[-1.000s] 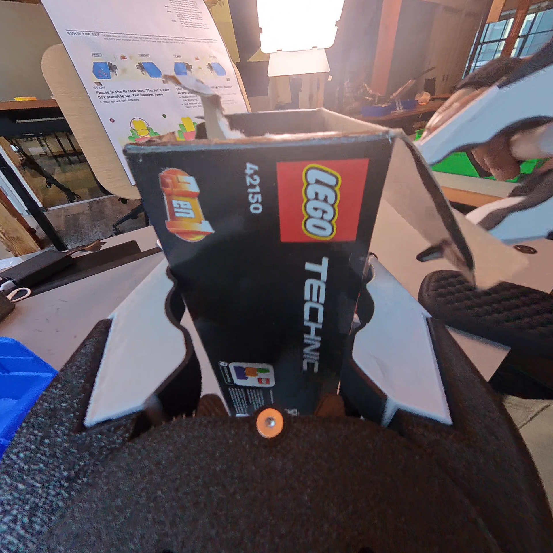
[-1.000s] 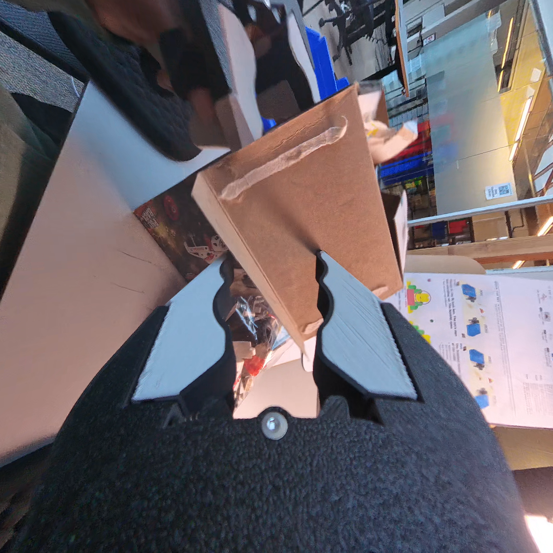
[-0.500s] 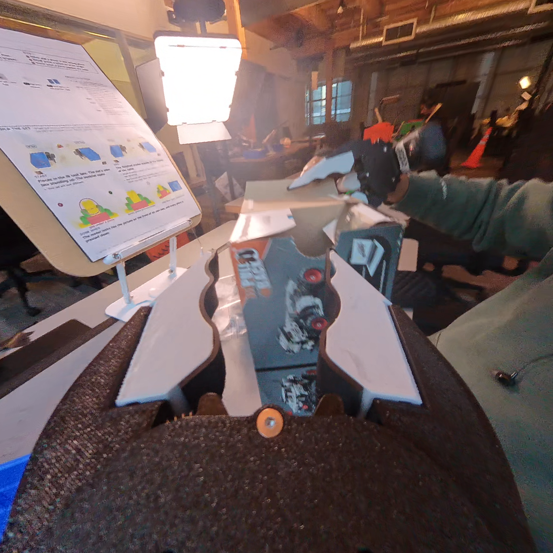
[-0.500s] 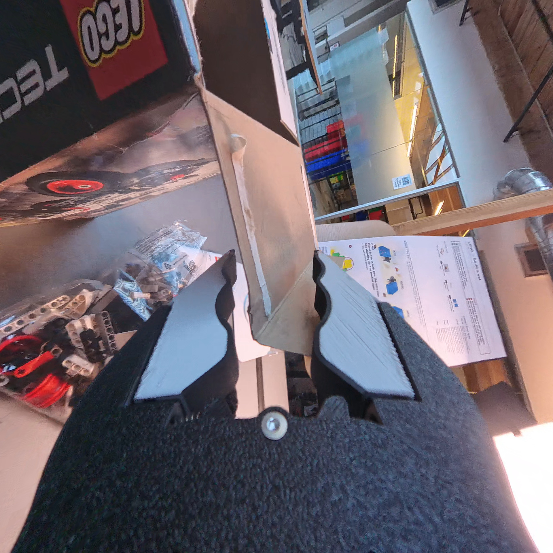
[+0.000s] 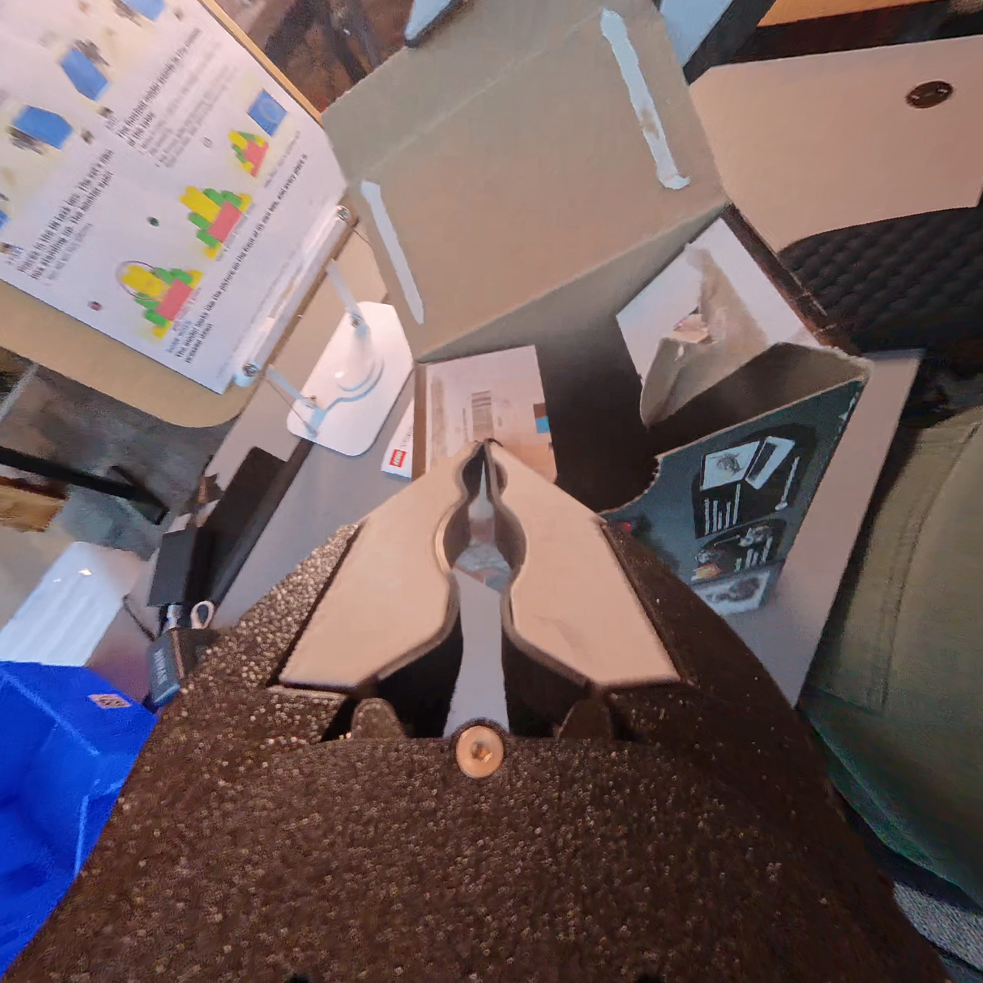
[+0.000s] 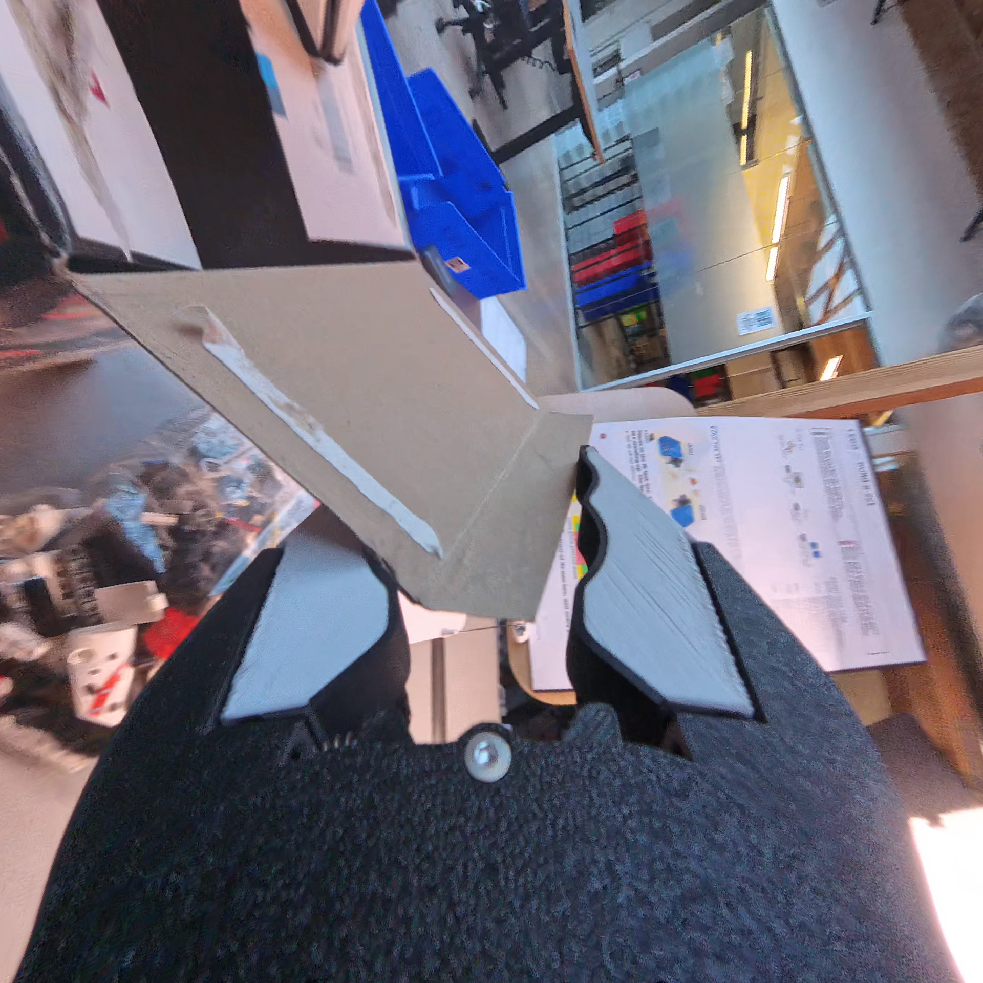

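At the open mouth of the box (image 5: 744,505), your left gripper (image 5: 484,449) has its jaws drawn almost together on the edge of a thin booklet (image 5: 481,404), which lies just below the box's raised brown flap (image 5: 521,175). That pinch catches only the edge, so a sideways pull could crease or tear the pages, or let them slip free. An instruction board (image 5: 133,186) stands well clear of the box.

Beside that same flap, your right gripper (image 6: 468,505) is spread fairly wide. The flap's corner sits between its jaws and touches only one finger, unclamped as far as I can judge. It may spring back over the box mouth and the booklet. Bags of parts (image 6: 133,532) lie under the flap; I cannot tell whether they are inside the box. Tilt the box and they could slide. A blue bin (image 6: 457,213) sits beyond the box.
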The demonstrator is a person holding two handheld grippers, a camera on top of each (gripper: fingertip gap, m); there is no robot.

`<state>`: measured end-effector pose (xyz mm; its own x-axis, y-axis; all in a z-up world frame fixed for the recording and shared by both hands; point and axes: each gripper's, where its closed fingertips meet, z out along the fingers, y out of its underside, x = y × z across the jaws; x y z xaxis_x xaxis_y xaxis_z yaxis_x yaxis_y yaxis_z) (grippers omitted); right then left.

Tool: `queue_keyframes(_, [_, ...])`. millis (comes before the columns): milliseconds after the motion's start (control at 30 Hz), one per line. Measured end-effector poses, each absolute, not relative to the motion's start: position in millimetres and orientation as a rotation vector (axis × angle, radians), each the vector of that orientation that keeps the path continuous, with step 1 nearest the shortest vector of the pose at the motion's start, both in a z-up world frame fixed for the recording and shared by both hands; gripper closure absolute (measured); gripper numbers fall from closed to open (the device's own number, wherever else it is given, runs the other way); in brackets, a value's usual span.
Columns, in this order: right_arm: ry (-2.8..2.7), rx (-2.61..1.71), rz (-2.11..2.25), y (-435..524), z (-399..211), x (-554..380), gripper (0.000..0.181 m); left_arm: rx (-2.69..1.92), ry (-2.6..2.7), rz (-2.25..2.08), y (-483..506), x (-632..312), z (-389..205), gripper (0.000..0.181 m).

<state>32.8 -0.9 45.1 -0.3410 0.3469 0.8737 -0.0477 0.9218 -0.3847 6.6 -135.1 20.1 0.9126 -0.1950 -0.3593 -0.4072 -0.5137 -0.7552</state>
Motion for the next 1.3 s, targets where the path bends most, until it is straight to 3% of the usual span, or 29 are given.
queue_keyframes(233, [-1.848,-0.212,0.635,-42.7,101.7,94.3,0.123,-2.161,0.480,0.409,-143.2,13.5,20.4,0.179])
queue_keyframes(400, [-1.843,-0.172,0.773,-91.3,117.4,124.6,0.123,-2.184,0.610,0.493,-153.5,10.0,24.3,0.135])
queue_keyframes(567, [-1.810,-0.162,0.785,-126.3,123.2,140.0,0.123,-2.236,0.787,0.580,-149.5,8.6,18.1,0.123])
queue_keyframes(633, [-1.806,-0.179,0.812,-134.6,124.7,143.8,0.121,-2.243,0.850,0.624,-143.4,7.4,14.6,0.129])
queue_keyframes(700, [-1.794,-0.199,0.832,-138.5,126.2,146.9,0.121,-2.245,0.897,0.655,-137.2,8.1,9.0,0.153])
queue_keyframes(867, [-1.819,-0.210,0.863,-148.3,122.4,157.9,0.124,-2.234,0.659,0.691,-125.0,-10.7,28.2,0.180])
queue_keyframes(1100, [-2.119,-0.226,0.563,-162.6,52.8,127.1,0.117,-2.321,0.332,0.027,-121.2,-3.4,45.5,0.181])
queue_keyframes(1300, [-2.091,-0.203,0.317,-174.5,63.1,109.7,0.126,-2.255,0.011,-0.384,-118.3,-41.9,48.4,0.181])
